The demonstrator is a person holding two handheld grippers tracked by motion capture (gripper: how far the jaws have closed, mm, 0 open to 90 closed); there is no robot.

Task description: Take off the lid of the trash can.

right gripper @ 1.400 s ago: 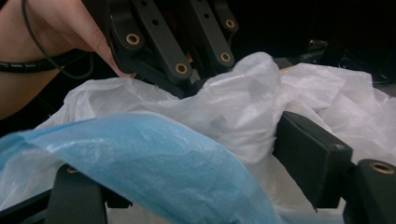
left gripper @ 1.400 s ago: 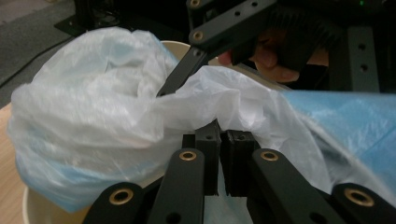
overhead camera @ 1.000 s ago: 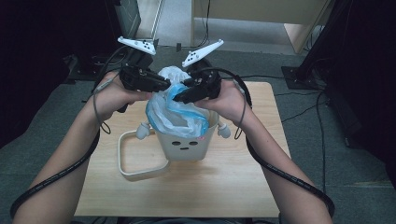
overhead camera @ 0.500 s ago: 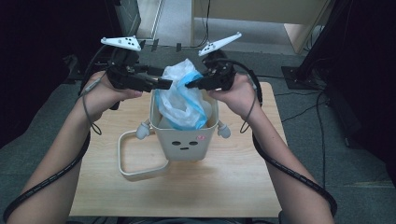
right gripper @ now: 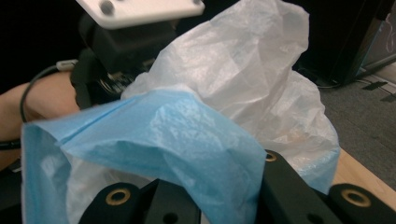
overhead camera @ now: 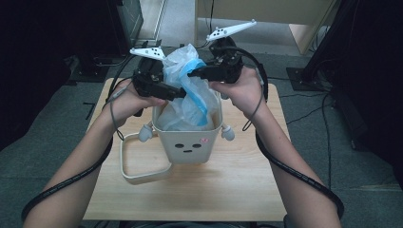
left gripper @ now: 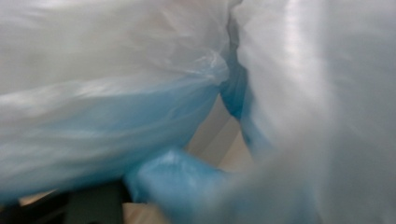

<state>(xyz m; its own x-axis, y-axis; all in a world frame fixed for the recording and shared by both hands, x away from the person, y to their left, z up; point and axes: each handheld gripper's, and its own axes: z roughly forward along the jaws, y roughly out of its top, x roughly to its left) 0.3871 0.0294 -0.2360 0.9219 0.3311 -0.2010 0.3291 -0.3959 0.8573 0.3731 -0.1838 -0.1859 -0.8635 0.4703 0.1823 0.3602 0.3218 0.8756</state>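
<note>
A cream bin (overhead camera: 190, 145) with a small face stands on the wooden table. A white plastic bag (overhead camera: 183, 61) with a blue band (overhead camera: 199, 97) sticks up out of it. My right gripper (overhead camera: 192, 74) is shut on the blue band near the top of the bag, and the band (right gripper: 163, 130) drapes over its jaws. My left gripper (overhead camera: 182, 92) pushes into the bag's left side. Its jaws opened wide and have just been closing a little, with loose film (left gripper: 116, 70) crowding them and not visibly pinched. In the right gripper view, the left gripper (right gripper: 121, 42) shows behind the bag.
A cream rectangular ring (overhead camera: 142, 166) lies on the table (overhead camera: 237, 190) against the bin's left front. Small round knobs (overhead camera: 228, 134) stick out from the bin's sides. Dark furniture and floor cables surround the table.
The right gripper has risen with the blue band, lifting the bag higher out of the bin. The left gripper let go, swung out to the left, then came back down against the bag.
</note>
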